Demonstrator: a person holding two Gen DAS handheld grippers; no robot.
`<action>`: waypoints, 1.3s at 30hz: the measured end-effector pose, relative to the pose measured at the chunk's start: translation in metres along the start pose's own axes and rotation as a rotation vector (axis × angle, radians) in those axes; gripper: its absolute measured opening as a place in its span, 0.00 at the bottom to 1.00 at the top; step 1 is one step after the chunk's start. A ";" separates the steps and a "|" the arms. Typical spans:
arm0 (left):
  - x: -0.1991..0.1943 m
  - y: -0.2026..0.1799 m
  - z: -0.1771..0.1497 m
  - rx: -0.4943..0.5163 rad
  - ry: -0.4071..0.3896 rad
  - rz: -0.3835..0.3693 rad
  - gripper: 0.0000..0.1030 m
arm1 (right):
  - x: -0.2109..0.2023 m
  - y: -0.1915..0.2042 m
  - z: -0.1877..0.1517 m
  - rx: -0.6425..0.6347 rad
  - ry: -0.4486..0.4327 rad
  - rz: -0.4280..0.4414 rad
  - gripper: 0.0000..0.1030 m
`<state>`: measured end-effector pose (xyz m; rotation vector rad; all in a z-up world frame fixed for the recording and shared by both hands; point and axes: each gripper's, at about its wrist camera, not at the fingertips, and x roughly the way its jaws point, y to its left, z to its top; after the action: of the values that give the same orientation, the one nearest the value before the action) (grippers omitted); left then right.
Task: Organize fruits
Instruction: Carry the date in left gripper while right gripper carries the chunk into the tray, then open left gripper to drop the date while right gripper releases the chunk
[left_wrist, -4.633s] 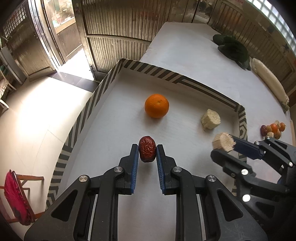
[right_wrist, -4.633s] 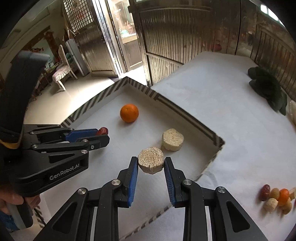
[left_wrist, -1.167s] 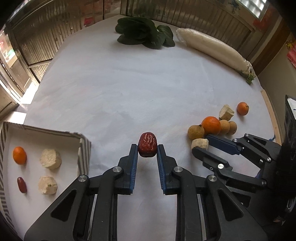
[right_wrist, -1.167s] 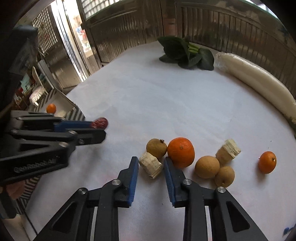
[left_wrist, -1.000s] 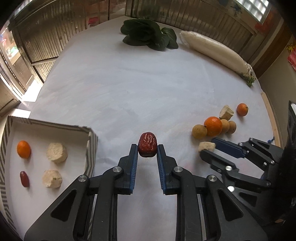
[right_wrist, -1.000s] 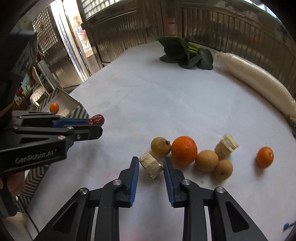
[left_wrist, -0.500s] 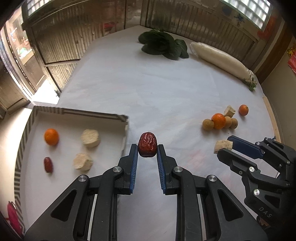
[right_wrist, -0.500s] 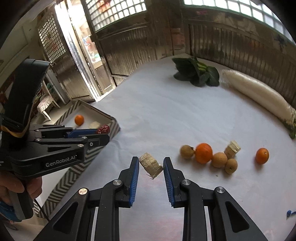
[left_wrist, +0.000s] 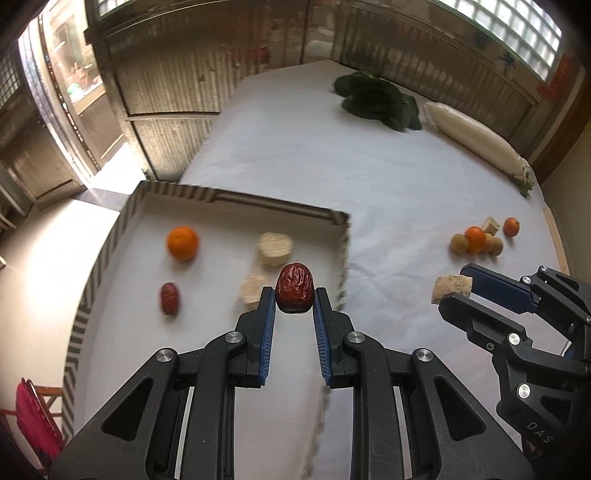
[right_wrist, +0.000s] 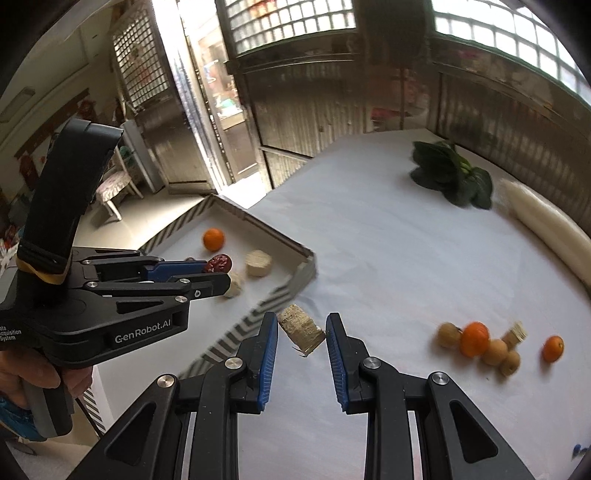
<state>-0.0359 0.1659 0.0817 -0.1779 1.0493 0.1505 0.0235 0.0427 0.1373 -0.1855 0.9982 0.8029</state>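
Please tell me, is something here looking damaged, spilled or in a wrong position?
Nothing is spilled or broken. One small oddity: the pale chunk sits tilted between the pads of the right hand-held gripper, gripped by its corners, with a thin fibre hanging from its lower edge. The red date in the left hand-held gripper sits straight.

"GenRobot.AI" on left gripper (right_wrist: 218, 273), perhaps "DAS" on right gripper (left_wrist: 448, 290)

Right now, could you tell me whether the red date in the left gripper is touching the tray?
Apart. In the right wrist view the red date sits clamped in the left gripper, raised clear above the tray floor.
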 end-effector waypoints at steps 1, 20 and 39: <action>-0.001 0.005 -0.001 -0.006 -0.001 0.004 0.19 | 0.002 0.004 0.002 -0.009 0.001 0.005 0.25; 0.004 0.085 -0.028 -0.104 0.047 0.055 0.19 | 0.061 0.068 0.018 -0.097 0.081 0.075 0.25; 0.032 0.102 -0.038 -0.107 0.128 0.037 0.19 | 0.116 0.081 0.014 -0.103 0.189 0.054 0.25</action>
<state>-0.0737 0.2581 0.0280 -0.2681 1.1731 0.2314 0.0110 0.1667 0.0687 -0.3288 1.1438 0.8995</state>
